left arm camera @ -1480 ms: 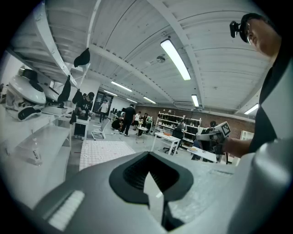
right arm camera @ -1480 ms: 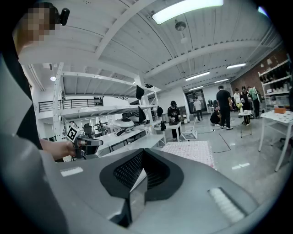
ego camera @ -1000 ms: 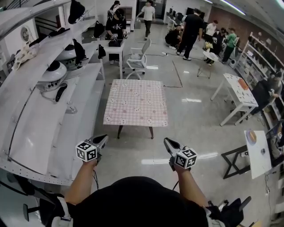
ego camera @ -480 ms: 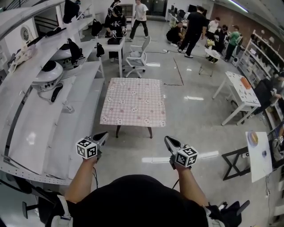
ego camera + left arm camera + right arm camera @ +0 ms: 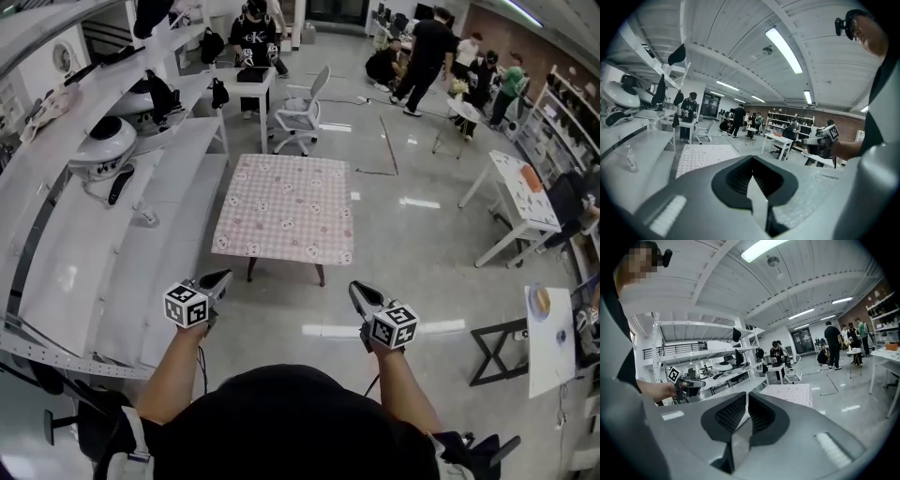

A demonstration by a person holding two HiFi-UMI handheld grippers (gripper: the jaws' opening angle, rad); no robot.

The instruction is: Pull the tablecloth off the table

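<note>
A small table with dark legs stands on the grey floor ahead, covered by a pink checked tablecloth whose front hem hangs over the near edge. My left gripper is held in the air short of the table's near left corner, shut and empty. At the same distance from the near right corner, my right gripper is also shut with nothing in it. The tablecloth shows beyond the closed jaws in the left gripper view, and the tablecloth lies ahead in the right gripper view. Neither gripper touches the cloth.
Long white shelving with helmets runs along the left, close to the table. A white office chair stands behind the table. A white table and a small stand are on the right. Several people stand at the back.
The table sits slightly lower and nearer in the head view. Both grippers keep the same pose and stay shut. People at the back have walked on.
</note>
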